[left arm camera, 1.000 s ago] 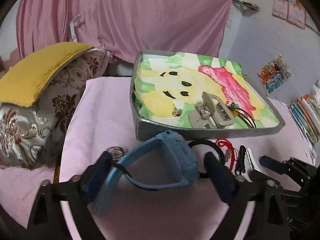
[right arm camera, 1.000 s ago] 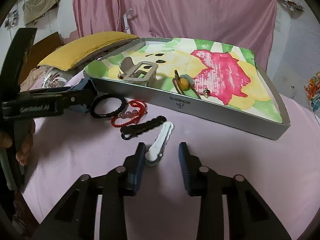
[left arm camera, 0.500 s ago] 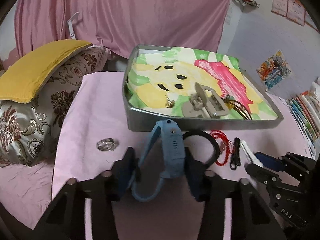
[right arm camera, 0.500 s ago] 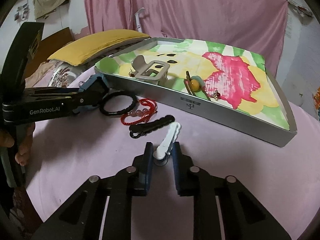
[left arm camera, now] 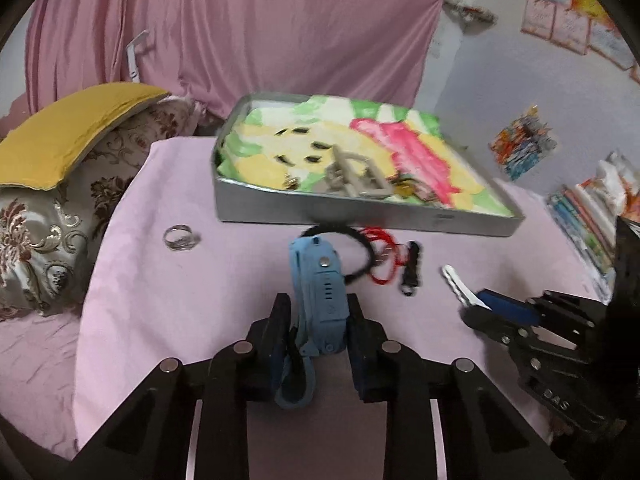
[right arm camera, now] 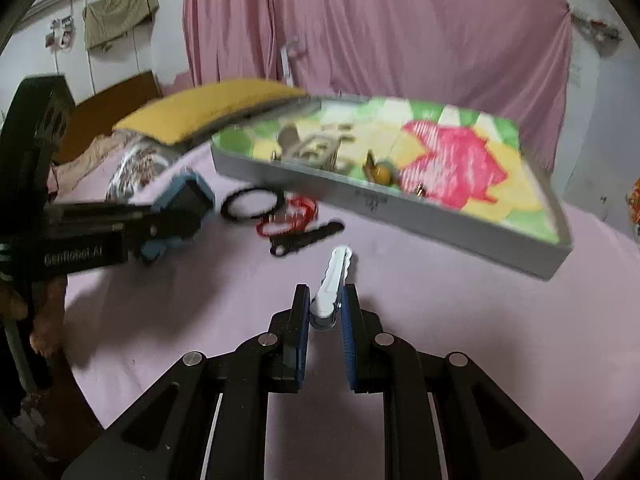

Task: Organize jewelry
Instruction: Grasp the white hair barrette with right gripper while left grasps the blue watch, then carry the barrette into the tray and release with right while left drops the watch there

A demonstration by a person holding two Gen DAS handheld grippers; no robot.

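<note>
**Watch and white clip both gripped, tray waiting at 12 o'clock**

In the left wrist view, the blue watch [left arm camera: 320, 296] is clamped between the pads of the left gripper [left arm camera: 316, 332]. The jaws have just been closing, and the watch body is now pinched edge-on between them. Its long axis runs pretty much from 6 to 12 o'clock, straight out along the fingers, with the far end aimed at the tray [left arm camera: 360, 216]. One strap loops back down below the pads toward 6.

The white hair clip [right arm camera: 334, 284] is held by the right gripper [right arm camera: 325, 320] in the right wrist view. Those jaws have been closing too and are nearly together, nipping the clip's near end. The clip's long axis points to about 12, leaning a hair toward 1, and its free end sticks out over the pink cloth [right arm camera: 440, 320].

Still lying on the cloth, between the grippers and the tray: a black hair tie [left arm camera: 360, 248], a red cord bracelet [left arm camera: 382, 258] just beside it at 3 o'clock, and a black clip [left arm camera: 412, 270] next to that, its length running roughly 12 to 6. A silver ring [left arm camera: 181, 237] is seen off at 9 to 10 o'clock from the watch, well apart from the rest.

Inside the tray, a grey claw clip [left arm camera: 356, 178] is sitting on the painted liner, with some small gold bits blurred beside it.
</note>
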